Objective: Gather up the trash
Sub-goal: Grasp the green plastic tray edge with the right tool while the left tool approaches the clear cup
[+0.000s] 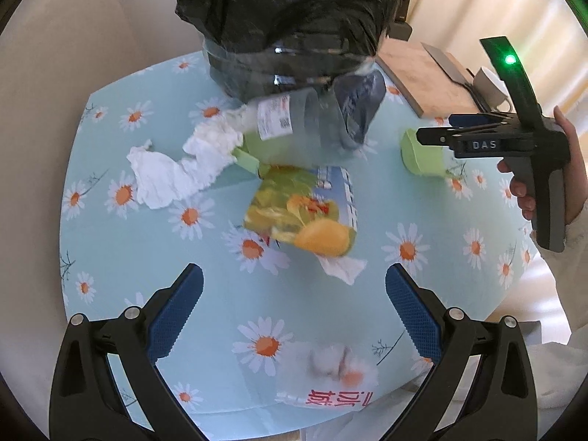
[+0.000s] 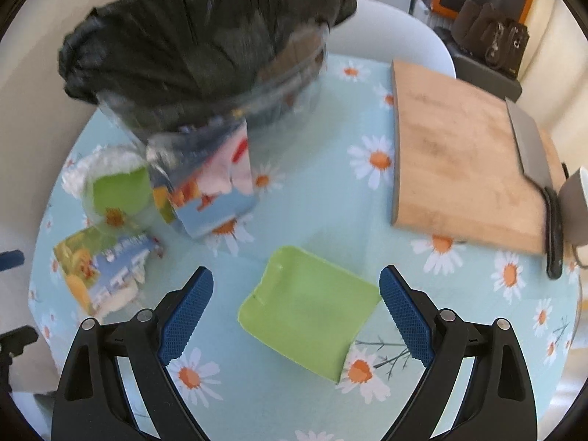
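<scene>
A bin lined with a black bag stands at the table's far side; it also shows in the right wrist view. Trash lies before it: a yellow snack wrapper, crumpled white tissue, a plastic bottle, a dark packet and a green lid. My left gripper is open and empty above the table, short of the yellow wrapper. My right gripper is open with its fingers either side of the green lid, above it. It also shows from the side in the left wrist view.
A wooden cutting board with a cleaver lies at the right, a mug beside it. A white wrapper with red print lies near the table's front edge. The daisy-print tablecloth covers a round table.
</scene>
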Demonstrator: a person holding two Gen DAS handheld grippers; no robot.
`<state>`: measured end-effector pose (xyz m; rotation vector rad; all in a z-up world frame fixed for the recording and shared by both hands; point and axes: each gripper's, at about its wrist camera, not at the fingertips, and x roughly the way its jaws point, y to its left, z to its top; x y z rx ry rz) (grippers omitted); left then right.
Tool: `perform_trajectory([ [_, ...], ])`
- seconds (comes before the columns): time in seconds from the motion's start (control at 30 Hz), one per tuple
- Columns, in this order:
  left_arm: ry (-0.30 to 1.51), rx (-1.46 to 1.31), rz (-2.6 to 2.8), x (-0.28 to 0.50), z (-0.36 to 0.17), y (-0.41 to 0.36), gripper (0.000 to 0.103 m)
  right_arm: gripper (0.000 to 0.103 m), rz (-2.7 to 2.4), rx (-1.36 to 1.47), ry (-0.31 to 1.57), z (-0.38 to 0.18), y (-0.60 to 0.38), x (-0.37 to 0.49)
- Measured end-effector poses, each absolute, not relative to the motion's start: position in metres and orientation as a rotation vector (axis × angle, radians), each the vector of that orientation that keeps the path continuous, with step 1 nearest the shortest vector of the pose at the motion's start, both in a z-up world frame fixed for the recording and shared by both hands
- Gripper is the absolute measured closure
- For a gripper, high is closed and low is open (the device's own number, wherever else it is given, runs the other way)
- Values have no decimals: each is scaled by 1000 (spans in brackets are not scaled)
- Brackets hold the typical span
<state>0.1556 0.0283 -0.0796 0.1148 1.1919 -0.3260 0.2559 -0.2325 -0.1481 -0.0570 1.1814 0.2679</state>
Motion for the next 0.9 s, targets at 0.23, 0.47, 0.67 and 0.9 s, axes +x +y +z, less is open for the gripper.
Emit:
perform_trajectory([
  [0.23,1230,149,-343,140,-91,23,6,15,224,-2,1239,-176,-241,252],
  [0.47,1260,150,-333,132,-102,25,6,15,193,69,1283,-199,-249,255],
  [0.67,1286,152,-322,124,-109,28,6,30,199,37,1260,-198,-248,260],
  [0.9,1304,164,-316,120,-113,31,6,36,232,45,1258,-195,-249,259],
])
